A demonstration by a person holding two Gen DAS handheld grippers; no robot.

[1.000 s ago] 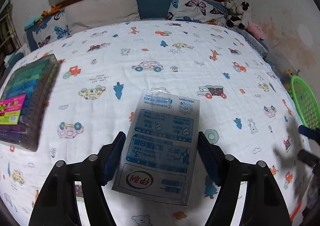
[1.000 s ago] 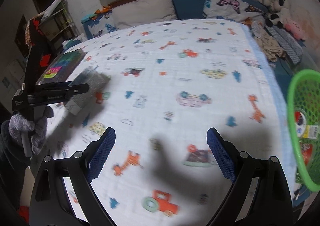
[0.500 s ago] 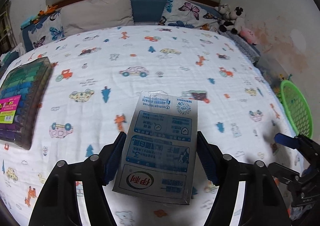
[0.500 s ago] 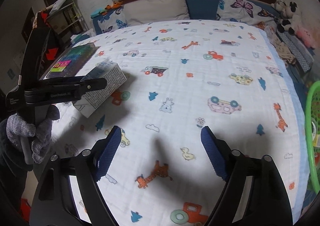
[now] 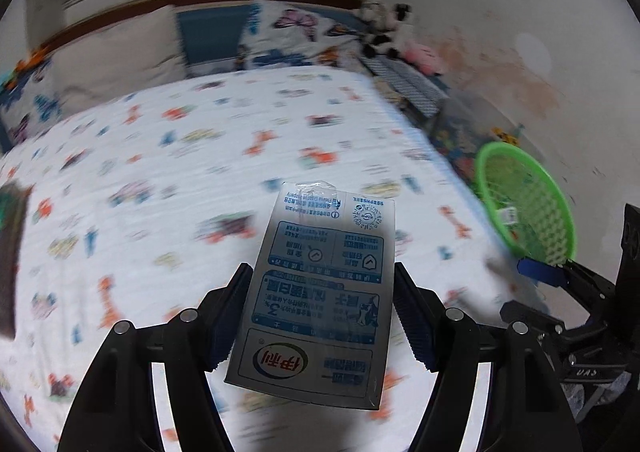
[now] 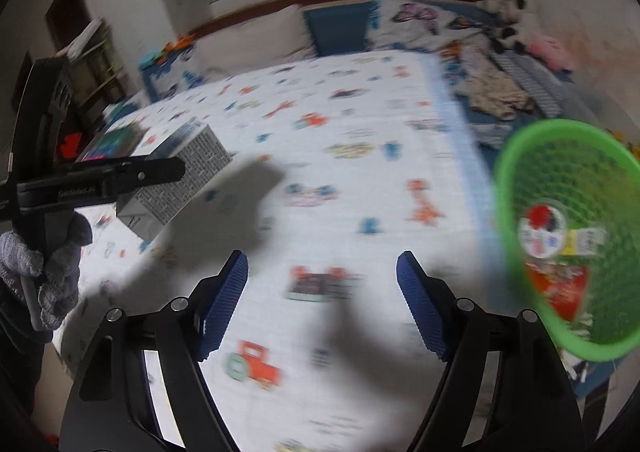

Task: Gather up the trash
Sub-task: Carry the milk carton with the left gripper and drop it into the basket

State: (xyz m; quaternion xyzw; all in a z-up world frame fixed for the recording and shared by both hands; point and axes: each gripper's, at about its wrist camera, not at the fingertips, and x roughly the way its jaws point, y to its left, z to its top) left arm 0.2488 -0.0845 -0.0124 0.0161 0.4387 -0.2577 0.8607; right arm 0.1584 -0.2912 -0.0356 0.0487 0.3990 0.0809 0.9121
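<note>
Now | left tool [image 5: 320, 316] grasping 伊利 milk carton [image 5: 316, 292] | right tool [image 6: 322, 304] empty, closing

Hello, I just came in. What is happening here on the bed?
A person with a gripper in each hand is collecting trash. The left gripper is clamped on a silver milk carton and holds it above the patterned bedsheet. The right gripper holds nothing, and its jaws are closing. A green basket stands beside the bed with some wrappers already inside. The carton is not yet in it.
</note>
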